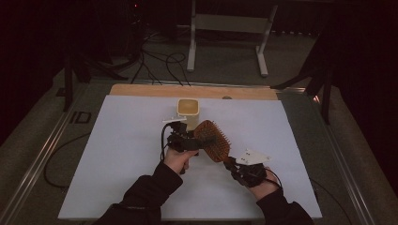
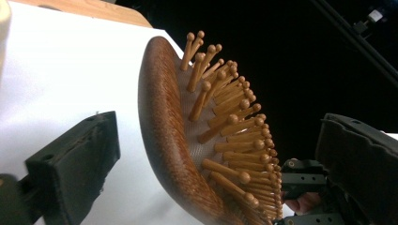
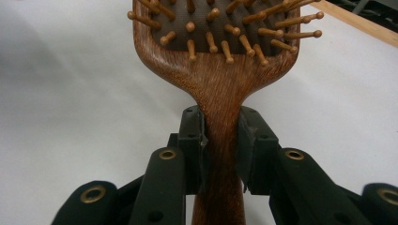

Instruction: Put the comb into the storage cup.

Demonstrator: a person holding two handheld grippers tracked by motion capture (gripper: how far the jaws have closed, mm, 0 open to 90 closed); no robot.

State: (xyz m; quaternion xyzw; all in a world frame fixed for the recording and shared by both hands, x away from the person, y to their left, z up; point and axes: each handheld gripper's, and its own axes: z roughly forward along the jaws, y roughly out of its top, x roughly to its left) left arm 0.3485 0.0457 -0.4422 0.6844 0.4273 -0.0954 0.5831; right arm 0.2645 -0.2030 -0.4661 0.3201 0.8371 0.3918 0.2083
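From the high view, a person sits at a desk (image 1: 117,154) covered with a white sheet, forearms in dark sleeves reaching in from below. The right hand-held gripper (image 1: 233,165) holds a wooden paddle hairbrush (image 1: 212,139) by its handle, raised off the sheet and slanting up and away toward the middle. The left hand-held gripper (image 1: 185,136) sits just beside the brush head, with a cream-coloured cup (image 1: 188,110) standing upright right behind it. In the left gripper view, the brush head (image 2: 187,136) stands on edge between the two black jaws, its ball-tipped wooden pins pointing toward the right jaw; the jaws are spread wide and neither pad touches the wood, so this gripper appears to be lining up to take the head while the other steadies it. The right gripper and a bit of the person's hand show behind the pins. In the right gripper view, the jaws are pinching the narrow neck of the handle (image 3: 220,140) from both sides, pads pressed flat on the wood, with the pin side facing the camera. Gripping at the neck likely keeps the brush from swinging.
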